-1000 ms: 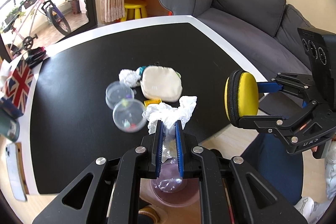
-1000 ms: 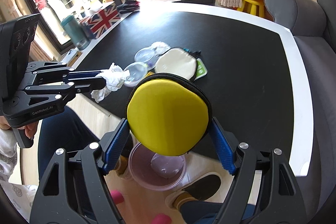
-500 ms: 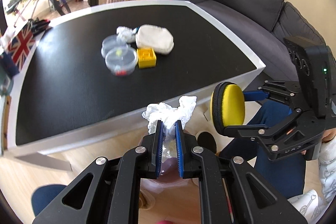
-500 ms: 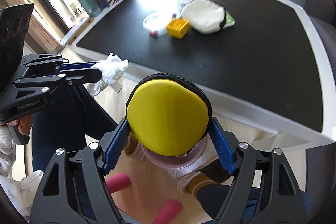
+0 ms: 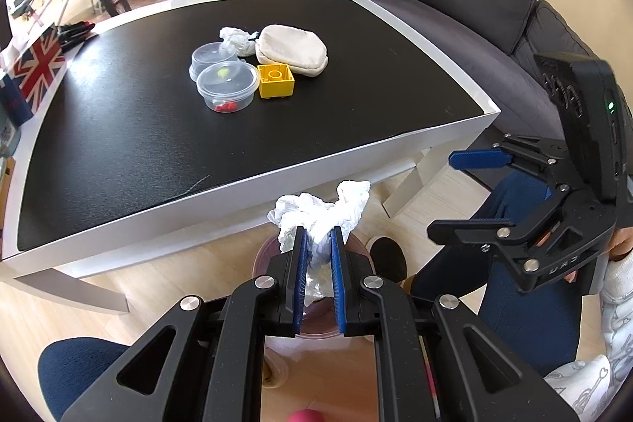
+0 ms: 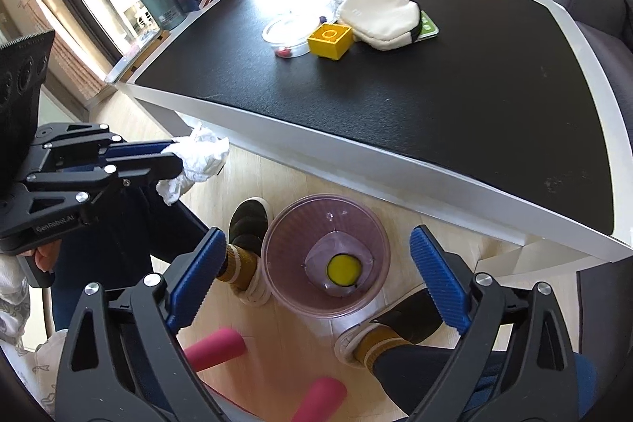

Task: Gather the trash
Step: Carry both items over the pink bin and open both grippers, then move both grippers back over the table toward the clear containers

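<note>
White tissue (image 5: 320,216), pinkish bin (image 6: 326,256) w/ yellow disc (image 6: 344,268), black-topped table (image 5: 198,145).

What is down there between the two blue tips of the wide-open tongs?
In the right wrist view, the right tongs have just been opening; between their tips shows the pink bin on the floor, the yellow case inside it.

At the bottom of the frame the right gripper (image 6: 314,273) has just been opening; its blue pads stand wide apart with nothing between them. Below the gap, on the wooden floor, a pink bin (image 6: 277,263) holds a yellow round case (image 6: 343,269). At centre left the left gripper (image 6: 174,157) pinches a crumpled white tissue (image 6: 198,157). Across the upper frame, the black table (image 6: 435,97) bears a yellow block (image 6: 330,41), a white pouch (image 6: 381,16) and a clear tub (image 6: 285,36).
</note>
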The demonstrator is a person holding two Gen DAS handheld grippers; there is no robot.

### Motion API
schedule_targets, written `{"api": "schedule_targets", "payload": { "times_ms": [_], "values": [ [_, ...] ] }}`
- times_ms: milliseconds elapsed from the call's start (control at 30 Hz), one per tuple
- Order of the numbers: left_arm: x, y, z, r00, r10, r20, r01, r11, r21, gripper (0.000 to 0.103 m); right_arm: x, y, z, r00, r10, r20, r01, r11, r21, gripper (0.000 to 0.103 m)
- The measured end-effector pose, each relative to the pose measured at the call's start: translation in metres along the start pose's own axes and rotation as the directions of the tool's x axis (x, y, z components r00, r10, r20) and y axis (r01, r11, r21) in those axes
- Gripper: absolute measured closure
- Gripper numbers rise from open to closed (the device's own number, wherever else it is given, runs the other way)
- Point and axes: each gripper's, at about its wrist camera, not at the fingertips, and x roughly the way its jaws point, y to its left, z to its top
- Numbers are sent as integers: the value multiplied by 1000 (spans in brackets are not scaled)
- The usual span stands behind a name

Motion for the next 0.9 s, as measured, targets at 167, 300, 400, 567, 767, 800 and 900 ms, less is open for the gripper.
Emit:
{"api": "schedule_targets", "payload": {
  "times_ms": [167, 300, 400, 567, 767, 800, 900],
  "values": [
    [9, -4, -2, 1000, -16, -17, 16, 1000, 9, 92, -9, -6, 0, 1000, -9, 16, 9, 1000, 19, 9],
    [18, -9, -3, 999, -27, -35, 27, 1000, 14, 92, -13, -9, -3, 1000, -14, 20, 14, 1000, 25, 9],
    [21, -13, -1, 999, -33, -40, 34, 999, 19, 88, -14, -12, -4, 1000, -18, 23, 17, 999, 31, 9],
    [20, -10, 3, 1000, -23, -14, 23, 1000, -17, 11, -15, -16, -4, 999, -19, 25, 18, 999, 44, 9],
    [19, -5, 6, 1000, 23, 1, -23, 999, -45, 8, -15, -18, -4, 999, -22, 26, 21, 999, 50, 7],
    [19, -5, 6, 1000, 22, -1, -22, 999, -43, 8, -15, -18, -4, 999, -22, 27, 20, 999, 51, 7],
    [18, -4, 5, 1000, 22, -4, -22, 999, -47, 8, -14, -18, -4, 999, -22, 26, 20, 999, 50, 7]
  ]
}}
